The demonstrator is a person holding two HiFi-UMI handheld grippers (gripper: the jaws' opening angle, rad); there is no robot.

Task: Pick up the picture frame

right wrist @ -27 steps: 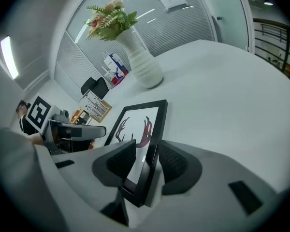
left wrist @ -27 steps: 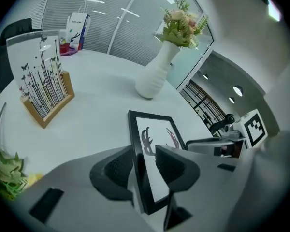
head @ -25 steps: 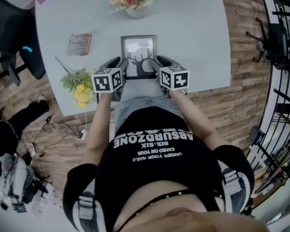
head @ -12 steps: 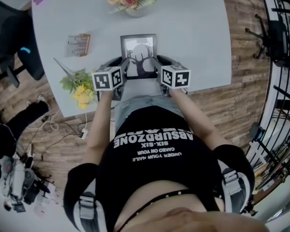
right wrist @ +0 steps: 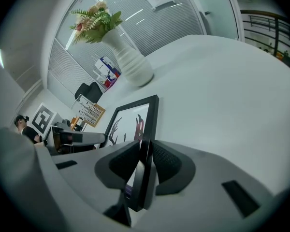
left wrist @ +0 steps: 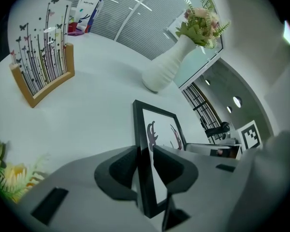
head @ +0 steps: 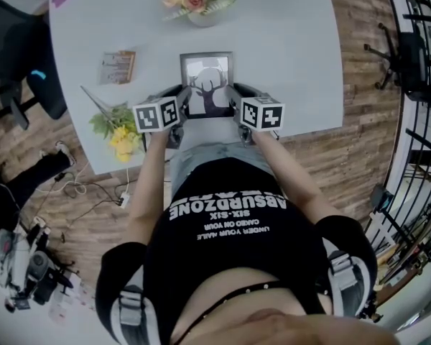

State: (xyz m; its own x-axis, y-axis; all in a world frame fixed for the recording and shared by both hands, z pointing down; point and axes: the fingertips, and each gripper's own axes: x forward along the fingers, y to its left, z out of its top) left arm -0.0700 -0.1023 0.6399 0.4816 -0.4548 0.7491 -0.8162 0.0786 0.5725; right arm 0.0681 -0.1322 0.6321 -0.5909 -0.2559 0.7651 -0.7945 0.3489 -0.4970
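The black picture frame [head: 207, 74] with a deer print stands near the front edge of the grey table [head: 287, 56]. My left gripper [head: 181, 98] straddles its left side; in the left gripper view the frame's edge [left wrist: 144, 129] runs between the closing jaws [left wrist: 145, 166], with a thin gap still showing at one pad. My right gripper [head: 232, 96] straddles the right side. There the frame [right wrist: 130, 120] sits between the closing jaws [right wrist: 146, 161] and both pads lie against it.
A white vase of flowers [head: 201, 9] stands behind the frame. A wooden card holder [head: 119, 65] and a loose yellow flower bunch [head: 118, 128] lie at the left. A black chair [head: 21, 56] is beyond the table's left edge, with cables on the floor.
Both grippers have stayed at the frame's sides and rolled slightly. Their jaws have narrowed around the frame's edges. The frame has not moved.
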